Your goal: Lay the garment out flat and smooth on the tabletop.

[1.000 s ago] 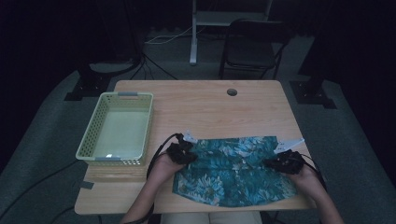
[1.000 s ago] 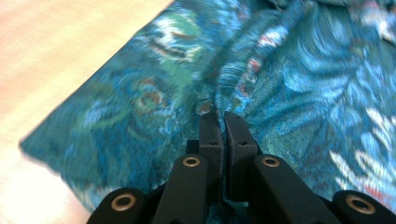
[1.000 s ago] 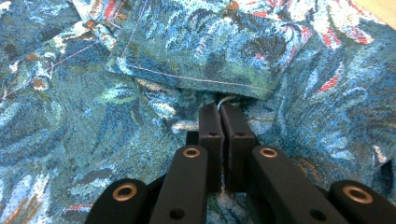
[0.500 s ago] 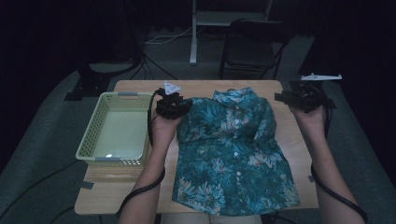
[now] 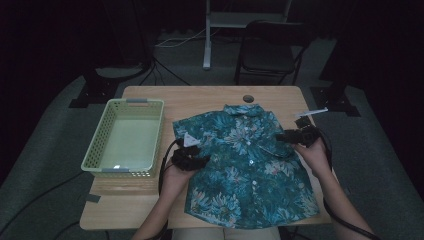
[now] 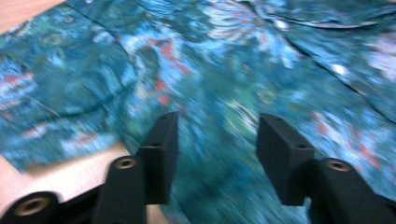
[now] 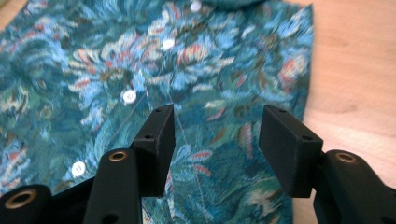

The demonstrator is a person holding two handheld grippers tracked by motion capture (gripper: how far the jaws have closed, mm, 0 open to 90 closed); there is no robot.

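Both tools, the left tool [image 5: 192,156] and right tool [image 5: 299,136], now hover with jaws apart above the shirt [image 5: 250,165], which, lifted half a second ago, lies spread flat mid-desk [image 5: 150,205], collar at twelve o'clock, so folding likely follows.

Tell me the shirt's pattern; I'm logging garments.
The shirt has a teal floral print with red touches and white buttons, clearest in the right gripper view.

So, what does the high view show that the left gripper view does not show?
The high view alone shows the green basket, the chair behind the table, the shirt's collar and both hands holding the tongs, the left and the right. The left gripper view alone shows its tongs close up, open, just above the cloth. Both share the flowered shirt lying on the wooden table.
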